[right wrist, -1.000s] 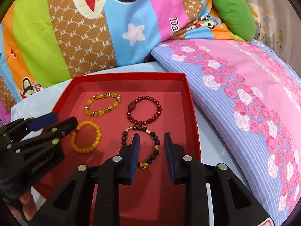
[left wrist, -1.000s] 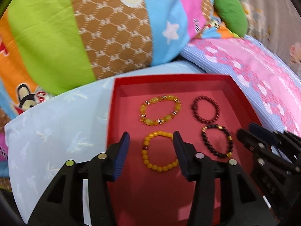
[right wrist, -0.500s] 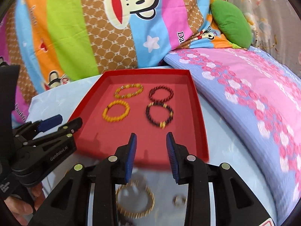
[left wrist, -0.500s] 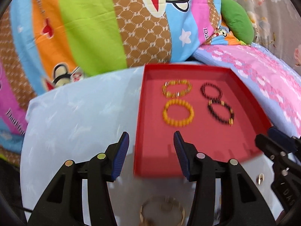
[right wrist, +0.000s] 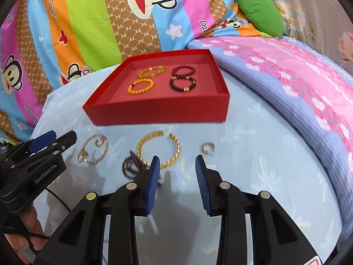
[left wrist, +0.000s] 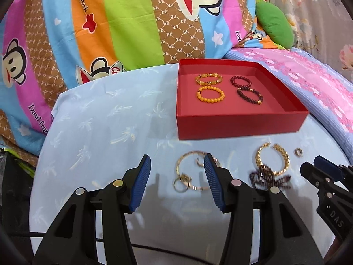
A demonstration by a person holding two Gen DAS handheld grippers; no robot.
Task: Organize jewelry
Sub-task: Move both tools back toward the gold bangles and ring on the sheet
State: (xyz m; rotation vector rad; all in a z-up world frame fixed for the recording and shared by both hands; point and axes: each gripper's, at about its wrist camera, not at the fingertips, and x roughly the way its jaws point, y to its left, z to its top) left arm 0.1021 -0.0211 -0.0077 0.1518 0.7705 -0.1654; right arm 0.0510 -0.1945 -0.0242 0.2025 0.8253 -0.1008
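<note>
A red box (left wrist: 238, 125) (right wrist: 158, 110) sits on the light blue cloth and holds several bead bracelets: two yellow (left wrist: 210, 94) and two dark red (left wrist: 249, 96). In front of it lie a thin gold bangle (left wrist: 189, 170) (right wrist: 93, 151), a thick gold open bangle (left wrist: 272, 160) (right wrist: 158, 152), a dark purple bead strand (left wrist: 268, 177) (right wrist: 132, 165) and a small ring (left wrist: 298, 152) (right wrist: 207, 148). My left gripper (left wrist: 177, 182) is open and empty over the thin bangle. My right gripper (right wrist: 176, 177) is open and empty just in front of the thick bangle.
A striped cartoon-monkey quilt (left wrist: 110, 22) is piled behind and to the left. A pink flowered blanket (right wrist: 297, 77) rises on the right, with a green cushion (right wrist: 260, 13) at the back. The blue cloth (left wrist: 99, 121) drops off at the left edge.
Both grippers have pulled back from over the red box toward me. The loose bangles, bead strand and ring in front of the box have come into view. Both stay open.
</note>
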